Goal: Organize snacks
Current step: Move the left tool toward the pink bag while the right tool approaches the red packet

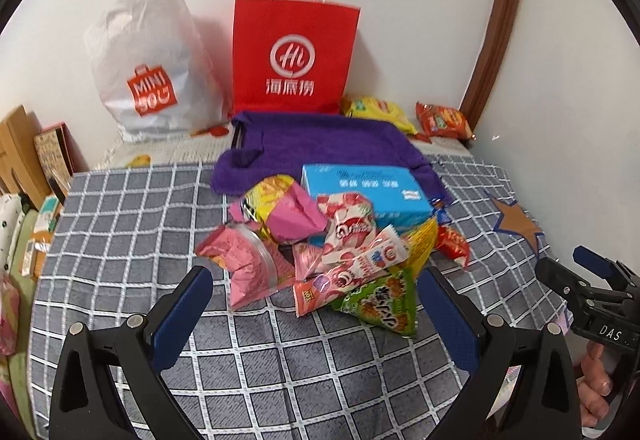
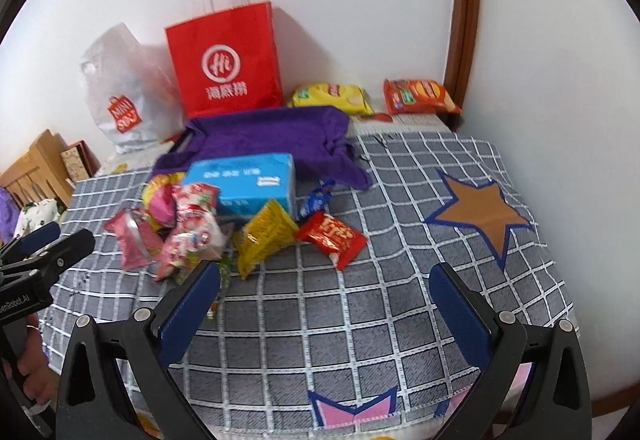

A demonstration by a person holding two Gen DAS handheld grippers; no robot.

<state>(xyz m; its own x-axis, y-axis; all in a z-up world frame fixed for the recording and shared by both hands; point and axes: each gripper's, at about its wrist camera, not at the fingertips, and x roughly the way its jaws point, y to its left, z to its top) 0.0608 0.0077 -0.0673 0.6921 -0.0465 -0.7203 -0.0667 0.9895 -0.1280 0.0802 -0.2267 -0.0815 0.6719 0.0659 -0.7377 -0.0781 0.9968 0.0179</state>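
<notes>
A heap of snack packets lies on the grey checked cloth (image 1: 120, 224): pink packets (image 1: 244, 264), a green packet (image 1: 384, 304), a yellow packet (image 2: 262, 234), a red packet (image 2: 334, 236) and a blue box (image 1: 368, 188). My left gripper (image 1: 316, 296) is open and empty, just in front of the heap. My right gripper (image 2: 326, 292) is open and empty, in front of the yellow and red packets. A yellow chip bag (image 2: 332, 96) and a red chip bag (image 2: 420, 96) lie at the back by the wall.
A red paper bag (image 1: 294, 56) and a white plastic bag (image 1: 148, 64) stand against the wall. A purple cloth (image 1: 320, 144) lies behind the blue box. Wooden furniture and boxes (image 1: 24, 152) stand at the left. A brown door frame (image 2: 464, 8) rises at the back right.
</notes>
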